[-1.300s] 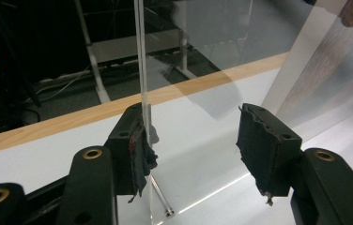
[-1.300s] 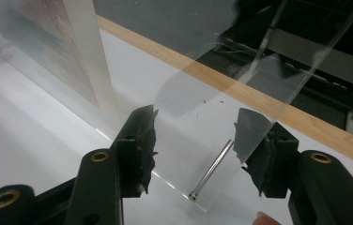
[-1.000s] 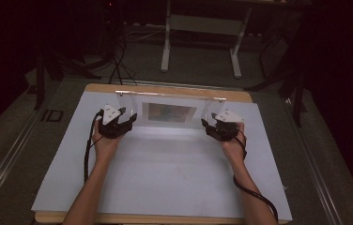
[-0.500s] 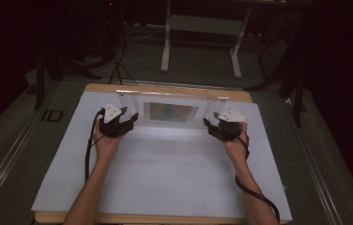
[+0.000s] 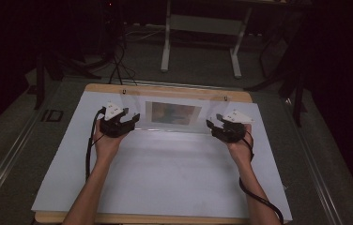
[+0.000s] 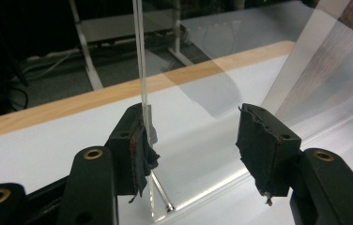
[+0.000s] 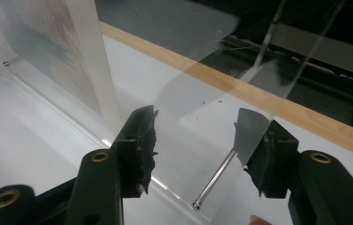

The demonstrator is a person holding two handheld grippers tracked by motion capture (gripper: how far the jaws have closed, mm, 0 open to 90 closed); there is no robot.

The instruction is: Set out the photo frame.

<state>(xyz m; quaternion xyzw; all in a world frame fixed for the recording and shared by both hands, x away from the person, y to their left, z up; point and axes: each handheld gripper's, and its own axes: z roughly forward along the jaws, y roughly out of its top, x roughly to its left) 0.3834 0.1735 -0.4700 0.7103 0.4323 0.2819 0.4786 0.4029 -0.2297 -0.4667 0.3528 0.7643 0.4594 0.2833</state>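
Dim room, glare (clear panel (image 5: 174, 115))

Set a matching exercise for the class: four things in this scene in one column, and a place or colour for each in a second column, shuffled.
Things
1. acrylic frame
2. picture
3. left claw
4. table edge

Places or colours
A. light wood
B. at the frame's left end
C. inside the clear frame, in the middle
D. clear, standing upright on the white sheet

Pairs: 1-D, 2-C, 3-B, 4-A
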